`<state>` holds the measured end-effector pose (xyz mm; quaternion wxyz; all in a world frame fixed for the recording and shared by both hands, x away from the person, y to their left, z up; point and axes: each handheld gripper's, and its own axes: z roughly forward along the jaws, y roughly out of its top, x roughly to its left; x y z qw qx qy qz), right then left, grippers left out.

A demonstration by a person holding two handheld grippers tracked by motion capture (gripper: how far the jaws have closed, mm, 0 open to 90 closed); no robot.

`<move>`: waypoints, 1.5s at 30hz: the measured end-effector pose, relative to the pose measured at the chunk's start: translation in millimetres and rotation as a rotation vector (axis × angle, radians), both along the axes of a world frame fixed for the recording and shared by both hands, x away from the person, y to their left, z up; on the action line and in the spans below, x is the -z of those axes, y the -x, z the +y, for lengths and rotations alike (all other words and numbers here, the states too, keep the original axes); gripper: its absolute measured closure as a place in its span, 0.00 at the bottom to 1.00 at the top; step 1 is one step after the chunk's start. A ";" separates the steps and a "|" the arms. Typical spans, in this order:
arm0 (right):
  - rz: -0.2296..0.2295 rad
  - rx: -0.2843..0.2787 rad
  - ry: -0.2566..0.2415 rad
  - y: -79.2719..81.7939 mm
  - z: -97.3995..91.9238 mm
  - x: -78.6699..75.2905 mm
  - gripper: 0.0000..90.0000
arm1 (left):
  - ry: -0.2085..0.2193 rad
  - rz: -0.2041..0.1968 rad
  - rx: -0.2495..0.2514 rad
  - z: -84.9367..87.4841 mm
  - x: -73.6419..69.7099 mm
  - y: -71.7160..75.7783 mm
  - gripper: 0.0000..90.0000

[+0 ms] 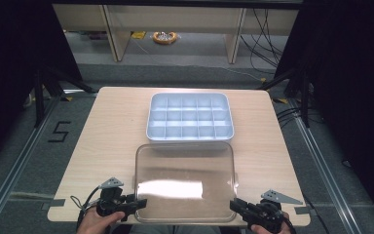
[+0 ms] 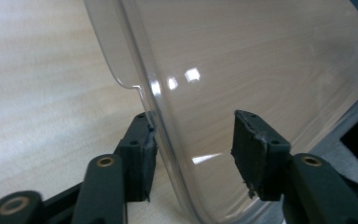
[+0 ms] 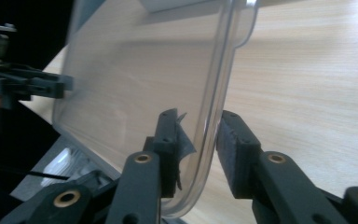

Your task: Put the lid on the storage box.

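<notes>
lid (image 1: 185, 181): clear plastic lid, nearest the camera, at the near edge of the worktop (image 1: 112, 131), held tilted with its near corners in the two tools. Far edge sits just in front of the tray.
left tool (image 1: 140, 203): on the lid's near-left corner. In the left gripper view (image 2: 193, 154) the rim runs between the jaws; the left pad (image 2: 142, 158) touches the rim, the right pad stands off the clear wall with a gap. Jaws not clamped, so loose rather than gripping.
right tool (image 1: 234, 205): on the near-right corner. In the right gripper view (image 3: 198, 151) both pads sit tight against the rim, one each side. Clenched on the lid.
tray (image 1: 190, 117): pale blue tray with a grid of compartments, mid worktop, just beyond the lid. Compartments look empty from the high view. No lid on it.
step: my read, lid is being picked up by its near corners to go onto the tray. Pickup half done, only one side is secure.
next move: left tool needs to close fully on the rim before any lift. Then raise both sides evenly, carry forward, line up the lid's corners with the tray rim, lower flat.
risk: lifting on one clamped corner would likely twist or drop the lid.
</notes>
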<state>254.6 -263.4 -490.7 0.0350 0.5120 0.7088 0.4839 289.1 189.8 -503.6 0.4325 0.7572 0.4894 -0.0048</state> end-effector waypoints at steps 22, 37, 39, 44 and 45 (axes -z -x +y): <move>-0.067 0.055 0.105 -31.3 9.7 -26.2 0.81 | -0.012 -0.134 -0.030 -0.4 -35.7 -19.4 0.74; -0.159 0.104 0.121 -96.3 13.4 -66.2 0.80 | -0.037 -0.220 -0.102 -10.6 -79.8 -84.2 0.71; -0.142 0.117 0.113 -100.1 14.1 -68.0 0.80 | -0.040 -0.219 -0.099 -10.6 -81.4 -88.5 0.71; -0.157 0.132 0.093 -123.7 12.7 -68.9 0.80 | -0.030 -0.212 -0.138 -14.2 -92.1 -115.3 0.70; -0.157 0.132 0.093 -123.7 12.7 -68.9 0.80 | -0.030 -0.212 -0.138 -14.2 -92.1 -115.3 0.70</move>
